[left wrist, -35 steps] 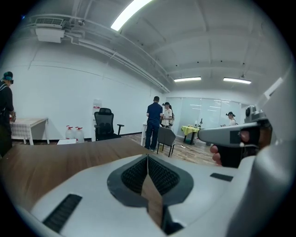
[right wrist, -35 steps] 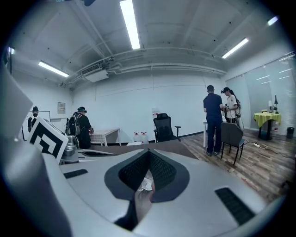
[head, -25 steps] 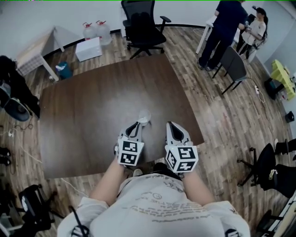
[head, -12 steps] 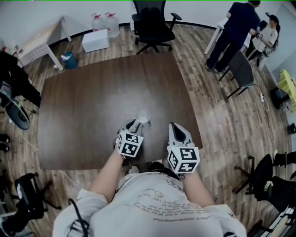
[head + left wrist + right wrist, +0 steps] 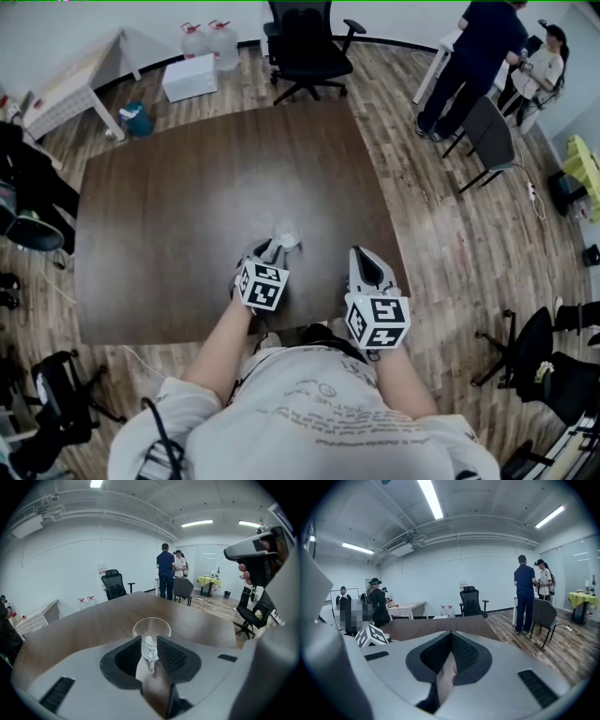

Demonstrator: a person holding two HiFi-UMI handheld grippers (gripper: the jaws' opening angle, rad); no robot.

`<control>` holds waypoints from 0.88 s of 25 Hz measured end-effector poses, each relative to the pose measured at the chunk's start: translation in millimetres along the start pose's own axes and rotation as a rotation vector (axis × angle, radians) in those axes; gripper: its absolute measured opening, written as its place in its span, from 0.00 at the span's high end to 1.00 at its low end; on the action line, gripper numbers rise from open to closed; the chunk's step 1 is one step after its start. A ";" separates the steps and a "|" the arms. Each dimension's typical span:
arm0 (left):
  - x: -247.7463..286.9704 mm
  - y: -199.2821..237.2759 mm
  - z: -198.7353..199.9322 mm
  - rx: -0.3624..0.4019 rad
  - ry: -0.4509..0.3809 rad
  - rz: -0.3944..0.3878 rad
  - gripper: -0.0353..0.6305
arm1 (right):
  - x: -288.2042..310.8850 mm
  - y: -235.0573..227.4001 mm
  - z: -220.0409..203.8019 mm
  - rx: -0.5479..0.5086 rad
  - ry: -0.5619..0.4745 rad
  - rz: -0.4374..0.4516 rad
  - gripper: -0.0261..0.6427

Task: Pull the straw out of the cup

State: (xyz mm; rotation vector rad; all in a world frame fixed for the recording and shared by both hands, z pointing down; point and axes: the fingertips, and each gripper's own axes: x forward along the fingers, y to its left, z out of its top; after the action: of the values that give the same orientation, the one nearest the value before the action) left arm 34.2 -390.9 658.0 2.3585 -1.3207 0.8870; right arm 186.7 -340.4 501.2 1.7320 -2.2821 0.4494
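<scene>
A dark brown table (image 5: 187, 216) filled the middle of the head view, on a wood-plank floor. A black office chair (image 5: 305, 42) stood beyond its far edge at the top, and a person in dark clothes (image 5: 473, 56) stood in the upper right corner. A clear cup (image 5: 285, 234) stood upright on the table, low in the frame, just ahead of my left gripper (image 5: 265, 251). In the left gripper view my fingers (image 5: 127, 657) were clamped on the straw (image 5: 149, 652), which came out of the cup's mouth at the centre of the frame and ran back between them. My right gripper (image 5: 364, 267) hovered to the right of the cup, apart from it, its fingers pressed together on nothing.
</scene>
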 end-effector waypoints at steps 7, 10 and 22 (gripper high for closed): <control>8.8 -5.0 -1.6 -0.029 0.018 -0.047 0.80 | -2.3 -7.1 -5.9 0.015 0.014 -0.021 0.94; 10.8 -4.5 -0.2 -0.045 0.024 -0.059 0.87 | -1.2 -5.1 -6.1 0.018 0.019 -0.018 0.94; -7.0 -4.9 14.5 -0.027 -0.033 -0.082 0.88 | 3.4 6.9 -7.8 0.016 0.013 0.000 0.94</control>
State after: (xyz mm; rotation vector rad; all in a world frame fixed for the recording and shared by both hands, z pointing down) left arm 41.0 -391.3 642.5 2.3977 -1.2310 0.8044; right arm 179.2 -338.7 508.9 1.7318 -2.2757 0.4790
